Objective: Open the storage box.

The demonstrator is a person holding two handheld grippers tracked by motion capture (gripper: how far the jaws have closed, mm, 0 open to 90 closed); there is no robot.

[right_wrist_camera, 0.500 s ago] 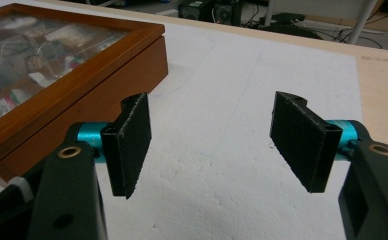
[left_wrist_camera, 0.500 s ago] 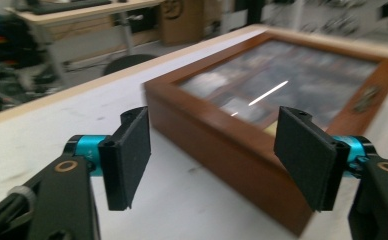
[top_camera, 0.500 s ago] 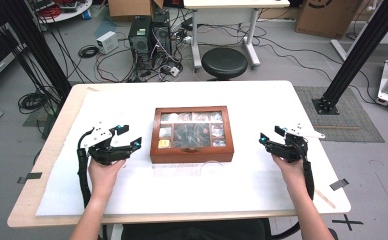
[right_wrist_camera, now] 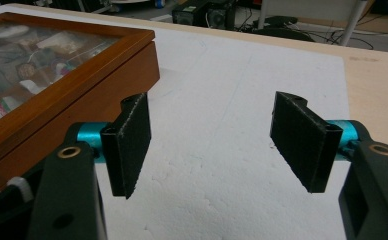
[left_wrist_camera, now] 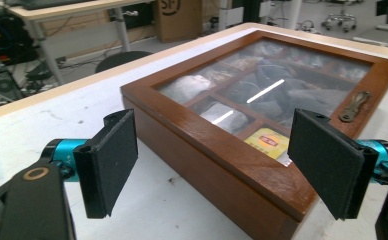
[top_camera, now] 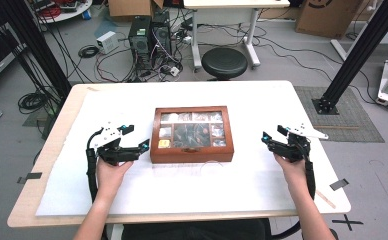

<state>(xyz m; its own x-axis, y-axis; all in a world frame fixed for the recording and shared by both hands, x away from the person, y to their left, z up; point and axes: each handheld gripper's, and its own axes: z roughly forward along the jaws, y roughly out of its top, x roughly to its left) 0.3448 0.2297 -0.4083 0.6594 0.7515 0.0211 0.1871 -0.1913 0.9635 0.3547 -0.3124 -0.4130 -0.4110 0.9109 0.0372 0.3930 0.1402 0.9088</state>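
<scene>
Jaws spread on both the left gripper and right gripper, flanking one wooden box.

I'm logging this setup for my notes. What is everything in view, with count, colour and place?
Wooden box: one, reddish brown, glass lid shut, table centre.
Latch: one, brass-coloured, on the lid's frame.
Packets under the glass: several, one yellow, in compartments; contents otherwise unclear.
White sheet: one, covering most of the table.
Table: one, pale wood.
Stool: one, black, on the floor behind the table.
Computer towers: two, black, floor behind the table, among cables.
Cardboard boxes: two, brown, far floor.
Left hand-held gripper: one, black, left of the box, open, empty.
Right hand-held gripper: one, black, right of the box, open, empty.
</scene>
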